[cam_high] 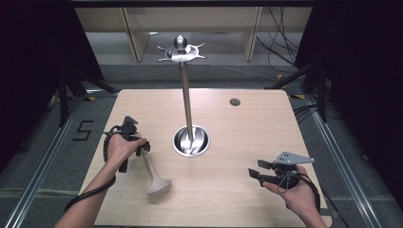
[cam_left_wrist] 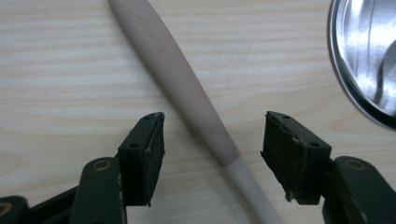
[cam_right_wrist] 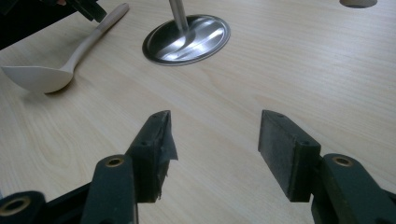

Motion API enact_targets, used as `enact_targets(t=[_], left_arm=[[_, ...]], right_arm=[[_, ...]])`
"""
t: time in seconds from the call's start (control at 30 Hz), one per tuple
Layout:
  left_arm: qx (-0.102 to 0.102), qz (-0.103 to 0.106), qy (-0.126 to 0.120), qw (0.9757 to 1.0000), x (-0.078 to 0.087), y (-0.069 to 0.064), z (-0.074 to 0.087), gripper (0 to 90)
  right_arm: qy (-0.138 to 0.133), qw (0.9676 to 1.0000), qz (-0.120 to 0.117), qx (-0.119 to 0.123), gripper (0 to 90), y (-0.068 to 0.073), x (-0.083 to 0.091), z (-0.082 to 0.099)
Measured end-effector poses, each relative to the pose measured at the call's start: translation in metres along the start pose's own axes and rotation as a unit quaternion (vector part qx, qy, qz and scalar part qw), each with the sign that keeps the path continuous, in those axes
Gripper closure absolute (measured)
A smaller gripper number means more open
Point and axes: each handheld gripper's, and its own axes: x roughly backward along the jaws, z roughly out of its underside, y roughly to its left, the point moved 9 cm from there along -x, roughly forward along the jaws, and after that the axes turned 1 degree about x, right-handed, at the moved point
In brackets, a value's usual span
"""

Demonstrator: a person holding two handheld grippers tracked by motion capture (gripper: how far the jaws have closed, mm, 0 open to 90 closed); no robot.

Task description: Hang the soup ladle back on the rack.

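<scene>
A beige ladle [cam_high: 154, 175] lies on the wooden table [cam_high: 247, 133], bowl toward the front edge. Its handle [cam_left_wrist: 187, 88] runs up between the jaws of my left gripper [cam_high: 142, 148], which is open; both pads stand apart from the handle, one on each side. My right gripper [cam_high: 254, 169] hovers open over bare wood at the front right, nothing between its fingers [cam_right_wrist: 289, 149]. From the right gripper view the ladle's bowl [cam_right_wrist: 42, 77] rests at the far left, with the left gripper [cam_right_wrist: 88, 9] at the handle's far end.
A steel stand rises from a round base [cam_high: 191, 141] at the table's middle, its pole [cam_high: 186, 95] ending in a hooked top [cam_high: 180, 50]. The base's rim [cam_left_wrist: 369, 60] lies close to the right of my left gripper. A small round hole [cam_high: 235, 101] sits near the far edge.
</scene>
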Motion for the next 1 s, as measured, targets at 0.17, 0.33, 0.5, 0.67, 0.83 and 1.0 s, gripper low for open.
enact_targets(t=[0.17, 0.33, 0.5, 0.67, 0.83, 1.0], left_arm=[[-0.005, 0.001, 0.018, 0.9998, -0.005, -0.005, 0.006, 38.8], [-0.014, -0.002, 0.031, 0.9994, -0.010, -0.006, 0.008, 42.0], [-0.024, -0.009, 0.043, 0.9987, -0.015, -0.007, 0.009, 47.1], [-0.041, -0.019, 0.044, 0.9980, -0.016, -0.006, 0.009, 54.0], [-0.046, -0.018, 0.053, 0.9974, -0.015, -0.006, 0.010, 55.3], [-0.040, -0.008, 0.056, 0.9976, -0.015, -0.011, 0.012, 62.7]], right_arm=[[-0.003, 0.9998, 0.003, 0.017, 44.9, -0.003, -0.002, -0.001], [0.003, 0.9999, -0.005, -0.010, 44.9, 0.002, -0.001, 0.001], [-0.001, 1.0000, -0.004, -0.001, 44.9, 0.000, -0.002, 0.001], [0.004, 0.9999, -0.008, -0.011, 44.8, 0.002, -0.002, 0.002], [0.003, 0.9999, -0.010, -0.012, 44.8, 0.003, -0.003, 0.002], [0.004, 0.9999, -0.008, -0.012, 44.8, 0.002, -0.002, 0.002]])
